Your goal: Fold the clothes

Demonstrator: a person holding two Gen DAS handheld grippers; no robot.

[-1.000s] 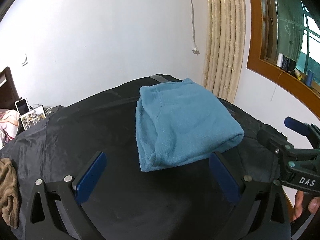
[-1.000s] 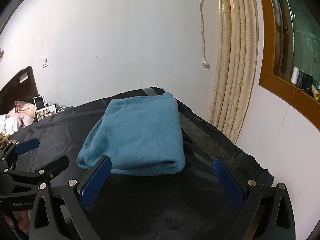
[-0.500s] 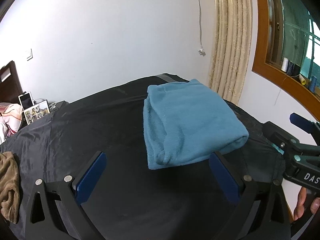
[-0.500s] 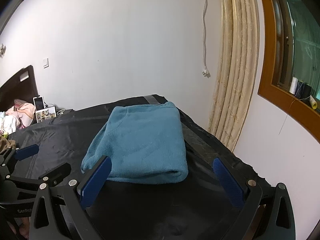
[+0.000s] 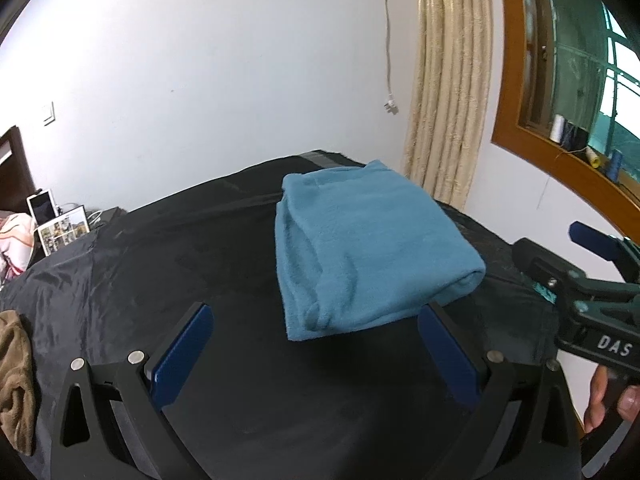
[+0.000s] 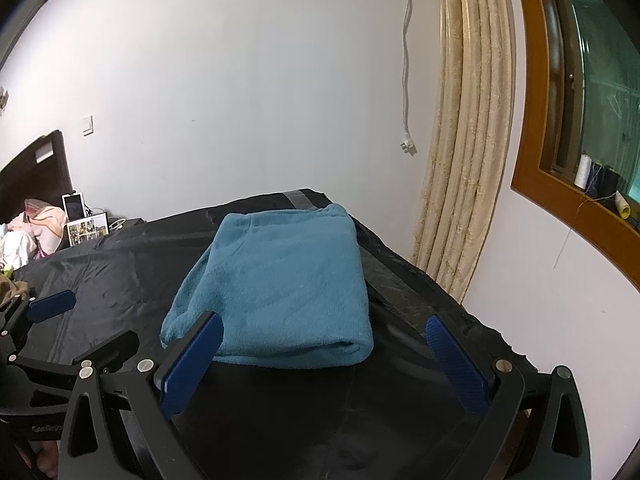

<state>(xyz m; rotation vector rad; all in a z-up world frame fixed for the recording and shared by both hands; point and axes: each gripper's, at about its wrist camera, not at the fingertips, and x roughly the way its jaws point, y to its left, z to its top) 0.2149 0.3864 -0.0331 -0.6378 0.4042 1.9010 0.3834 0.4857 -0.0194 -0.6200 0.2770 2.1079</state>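
Blue garment (image 5: pixel 368 252) sits folded on the desk (image 5: pixel 192 264) near the curtain — looks done, so I hold both off it: left claw (image 5: pixel 316 354) spread, right claw (image 6: pixel 324 360) spread, neither touching.

White letters "DAS" stand on the right gripper (image 5: pixel 592 264) body.
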